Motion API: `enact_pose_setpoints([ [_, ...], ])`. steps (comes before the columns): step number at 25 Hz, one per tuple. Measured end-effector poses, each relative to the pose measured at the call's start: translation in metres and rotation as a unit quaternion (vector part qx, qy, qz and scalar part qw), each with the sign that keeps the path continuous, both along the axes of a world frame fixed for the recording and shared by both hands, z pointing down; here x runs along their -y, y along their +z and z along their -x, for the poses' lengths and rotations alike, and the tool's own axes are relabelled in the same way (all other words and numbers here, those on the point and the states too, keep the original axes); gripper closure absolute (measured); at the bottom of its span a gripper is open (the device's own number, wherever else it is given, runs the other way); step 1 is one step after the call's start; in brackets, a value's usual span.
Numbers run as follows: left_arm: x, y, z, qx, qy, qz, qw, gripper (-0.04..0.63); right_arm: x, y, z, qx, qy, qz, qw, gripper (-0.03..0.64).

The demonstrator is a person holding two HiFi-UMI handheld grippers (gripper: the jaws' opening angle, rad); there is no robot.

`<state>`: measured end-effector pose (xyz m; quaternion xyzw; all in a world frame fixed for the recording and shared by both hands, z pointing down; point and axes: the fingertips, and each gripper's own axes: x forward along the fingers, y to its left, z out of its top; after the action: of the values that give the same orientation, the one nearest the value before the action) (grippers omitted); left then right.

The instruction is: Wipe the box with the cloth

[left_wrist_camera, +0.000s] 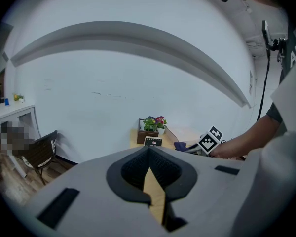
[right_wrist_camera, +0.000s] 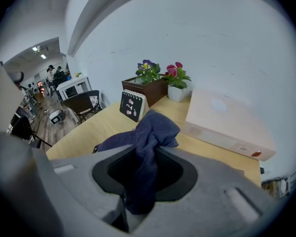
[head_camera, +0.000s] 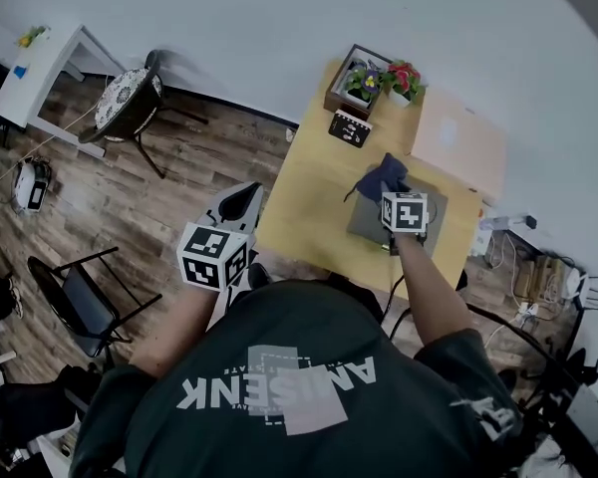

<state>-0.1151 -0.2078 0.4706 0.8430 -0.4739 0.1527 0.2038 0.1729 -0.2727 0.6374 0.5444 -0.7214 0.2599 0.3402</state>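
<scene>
The left gripper [left_wrist_camera: 149, 181] hangs off the table [head_camera: 304, 202], jaws narrowed to an empty slit, so nothing braces the box [right_wrist_camera: 227, 122] at the table's back right. The right gripper [right_wrist_camera: 138, 191] pinches the dark cloth [right_wrist_camera: 150, 130] by one bunched fold, short of the box. A firm wipe could shove the box or tug the cloth free.

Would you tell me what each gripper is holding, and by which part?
The right gripper holds the cloth by a bunched fold; the left gripper holds nothing.
</scene>
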Motion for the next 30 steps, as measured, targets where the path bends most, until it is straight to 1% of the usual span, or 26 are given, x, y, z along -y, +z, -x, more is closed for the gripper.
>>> enact_pose_setpoints([
  [3, -0.004, 0.001, 0.011, -0.002, -0.013, 0.000, 0.9999, 0.595, 0.005, 0.000, 0.019, 0.005, -0.014, -0.001, 1.000, 0.515],
  [5, -0.006, 0.000, 0.016, -0.005, -0.018, -0.003, 0.9998, 0.595, 0.006, 0.001, 0.023, 0.000, -0.009, 0.002, 1.000, 0.515],
  [8, -0.010, -0.004, 0.022, -0.005, -0.018, -0.010, 0.9998, 0.595, 0.006, -0.002, 0.023, -0.012, -0.006, 0.005, 1.000, 0.515],
  [11, -0.010, -0.008, 0.025, -0.002, -0.012, -0.011, 0.9999, 0.595, 0.008, -0.010, 0.035, -0.006, -0.027, 0.000, 1.000, 0.515],
  [13, -0.012, -0.013, 0.019, -0.009, 0.007, -0.014, 0.9998, 0.595, 0.010, -0.023, 0.040, 0.006, -0.029, -0.021, 0.999, 0.515],
  [15, -0.016, -0.023, 0.007, -0.019, 0.039, -0.028, 0.9987, 0.595, 0.013, -0.045, 0.040, 0.015, -0.014, -0.050, 0.999, 0.515],
  [17, -0.017, -0.030, -0.002, -0.019, 0.063, -0.040, 0.9970, 0.595, 0.013, -0.067, 0.044, 0.031, -0.013, -0.072, 0.997, 0.515],
  [18, -0.015, -0.032, -0.005, -0.023, 0.067, -0.040, 0.9967, 0.595, 0.012, -0.078, 0.046, 0.037, -0.016, -0.081, 0.996, 0.515],
  [20, -0.012, -0.038, -0.009, -0.046, 0.067, -0.032, 0.9962, 0.595, 0.006, -0.101, 0.049, 0.048, -0.018, -0.100, 0.994, 0.515],
  [22, -0.012, -0.044, -0.014, -0.066, 0.077, -0.029, 0.9944, 0.595, -0.004, -0.128, 0.051, 0.057, -0.014, -0.124, 0.991, 0.515],
  [24, -0.014, -0.051, -0.016, -0.062, 0.097, -0.038, 0.9927, 0.595, -0.015, -0.154, 0.054, 0.063, -0.015, -0.145, 0.987, 0.515],
  [26, -0.013, -0.057, -0.017, -0.047, 0.118, -0.048, 0.9908, 0.595, -0.027, -0.176, 0.055, 0.067, -0.014, -0.160, 0.985, 0.515],
  [28, -0.010, -0.063, -0.018, -0.034, 0.137, -0.059, 0.9883, 0.595, -0.041, -0.197, 0.051, 0.069, -0.004, -0.176, 0.982, 0.515],
  [30, -0.009, -0.071, -0.021, -0.031, 0.155, -0.073, 0.9848, 0.595, -0.056, -0.219, 0.045, 0.077, 0.012, -0.195, 0.978, 0.515],
])
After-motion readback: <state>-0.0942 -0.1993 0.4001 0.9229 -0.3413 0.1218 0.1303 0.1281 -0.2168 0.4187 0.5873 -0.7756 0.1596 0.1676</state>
